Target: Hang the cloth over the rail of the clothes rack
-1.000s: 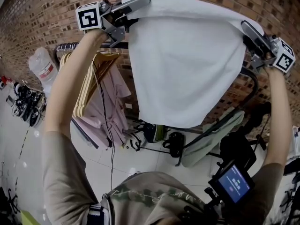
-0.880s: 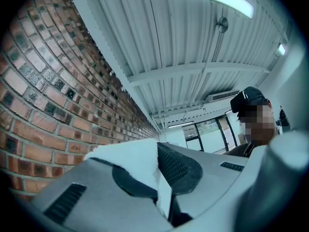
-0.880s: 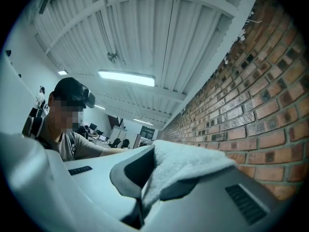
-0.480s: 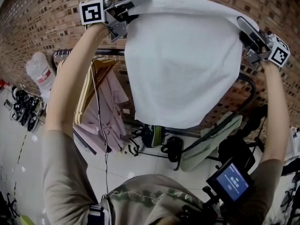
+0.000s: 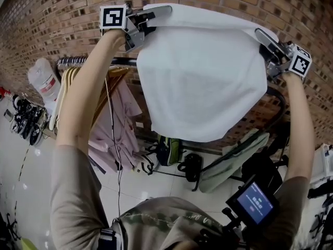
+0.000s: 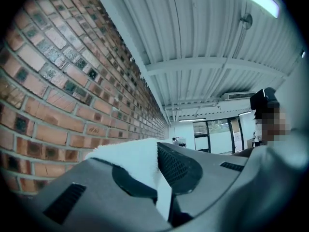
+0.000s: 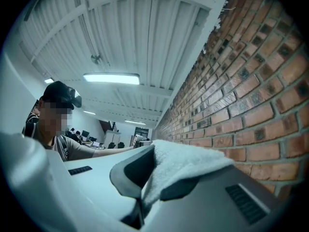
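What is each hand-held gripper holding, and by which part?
The white cloth: left hand-held gripper clamps one upper corner, right hand-held gripper the other.

The cloth (image 5: pixel 200 72) is white and soft-napped (much like a towel, seen close in the gripper views). It is stretched wide by its two upper corners, one pinched in the closed jaws of the left gripper (image 5: pixel 161 10), the other in those of the right gripper (image 5: pixel 263 35). Its body hangs free with a curved lower edge, covering the middle of the dark, level rail (image 5: pixel 70 62) of the clothes rack.
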`<state>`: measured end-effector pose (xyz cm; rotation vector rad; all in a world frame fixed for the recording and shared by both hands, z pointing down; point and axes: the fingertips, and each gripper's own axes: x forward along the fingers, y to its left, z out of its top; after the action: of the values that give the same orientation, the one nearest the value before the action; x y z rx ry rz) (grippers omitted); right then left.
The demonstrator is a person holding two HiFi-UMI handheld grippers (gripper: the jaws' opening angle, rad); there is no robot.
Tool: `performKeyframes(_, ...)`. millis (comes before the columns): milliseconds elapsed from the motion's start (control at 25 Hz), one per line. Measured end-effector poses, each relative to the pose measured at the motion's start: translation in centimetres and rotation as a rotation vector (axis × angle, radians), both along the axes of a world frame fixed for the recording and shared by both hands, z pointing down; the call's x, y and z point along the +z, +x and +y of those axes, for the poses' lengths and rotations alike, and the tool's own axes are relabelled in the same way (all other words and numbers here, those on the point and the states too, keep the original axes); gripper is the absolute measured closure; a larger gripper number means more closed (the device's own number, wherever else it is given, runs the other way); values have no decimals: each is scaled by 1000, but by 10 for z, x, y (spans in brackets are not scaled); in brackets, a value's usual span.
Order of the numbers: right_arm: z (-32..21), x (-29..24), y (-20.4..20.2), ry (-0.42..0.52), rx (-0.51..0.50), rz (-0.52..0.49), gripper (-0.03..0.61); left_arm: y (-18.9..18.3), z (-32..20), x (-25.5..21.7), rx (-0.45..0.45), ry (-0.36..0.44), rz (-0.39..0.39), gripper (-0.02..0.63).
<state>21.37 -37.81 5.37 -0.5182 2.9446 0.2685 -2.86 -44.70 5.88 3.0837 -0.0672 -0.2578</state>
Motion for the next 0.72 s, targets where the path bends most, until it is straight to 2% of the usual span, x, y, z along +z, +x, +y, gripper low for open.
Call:
performKeyframes(160, -10, 21, 2, -50, -10, 24, 561, 3, -11, 19, -6, -53, -3, 598)
performKeyframes(360, -23, 47, 2, -120, -32, 3, 561, 5, -26, 39, 13, -117, -42, 598)
performKeyframes(560, -29, 62, 3, -149, -30, 36, 561, 13, -33, 55, 21, -98, -100, 598)
performKeyframes(720, -29, 67, 3, -176, -51, 50, 561, 17, -35, 62, 47, -106, -109, 598)
